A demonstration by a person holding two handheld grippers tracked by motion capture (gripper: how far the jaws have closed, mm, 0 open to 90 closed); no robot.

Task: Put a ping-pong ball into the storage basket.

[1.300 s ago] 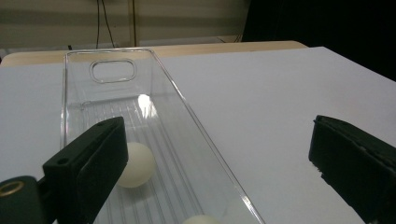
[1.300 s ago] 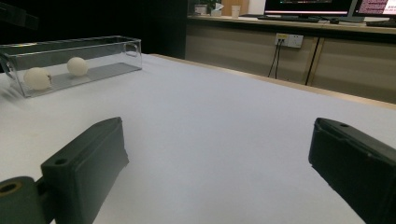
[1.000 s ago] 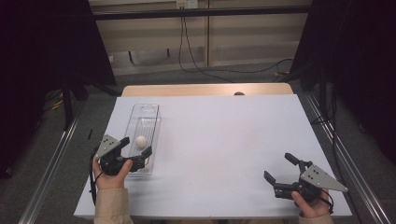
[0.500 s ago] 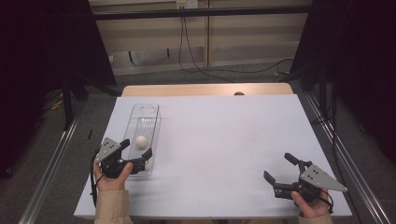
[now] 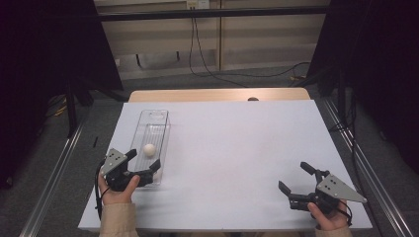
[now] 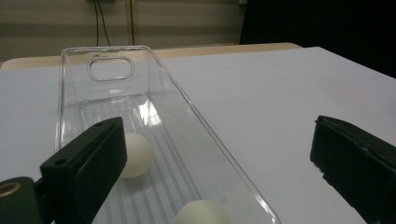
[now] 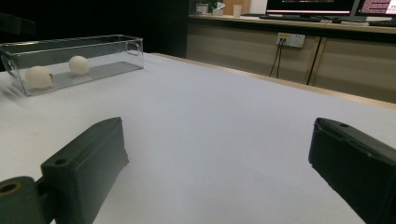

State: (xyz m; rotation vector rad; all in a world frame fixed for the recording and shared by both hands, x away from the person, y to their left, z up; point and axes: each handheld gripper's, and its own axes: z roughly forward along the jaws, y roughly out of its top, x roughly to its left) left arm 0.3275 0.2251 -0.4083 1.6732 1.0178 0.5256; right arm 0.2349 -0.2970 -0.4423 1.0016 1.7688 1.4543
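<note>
A clear plastic bin (image 5: 157,120) lies lengthwise on the left part of the white table (image 5: 237,148). One white ball (image 5: 148,148) shows inside it. In the left gripper view two white balls rest in the bin (image 6: 112,70), one mid-way (image 6: 137,156) and one at the near end (image 6: 201,214). My left gripper (image 5: 145,158) is open at the bin's near end, its jaws spread wide (image 6: 217,154) and holding nothing. My right gripper (image 5: 292,176) is open low over the table's near right corner. From there the bin (image 7: 100,44) and both balls (image 7: 79,65) (image 7: 38,77) appear far off.
A wooden strip (image 5: 217,95) runs along the table's far edge with a small dark object (image 5: 253,98) on it. Metal rails (image 5: 54,173) flank the table. Cables (image 5: 207,59) hang against the back wall.
My left gripper has drawn back slightly toward the table's near edge. The right gripper has stayed where it was.
</note>
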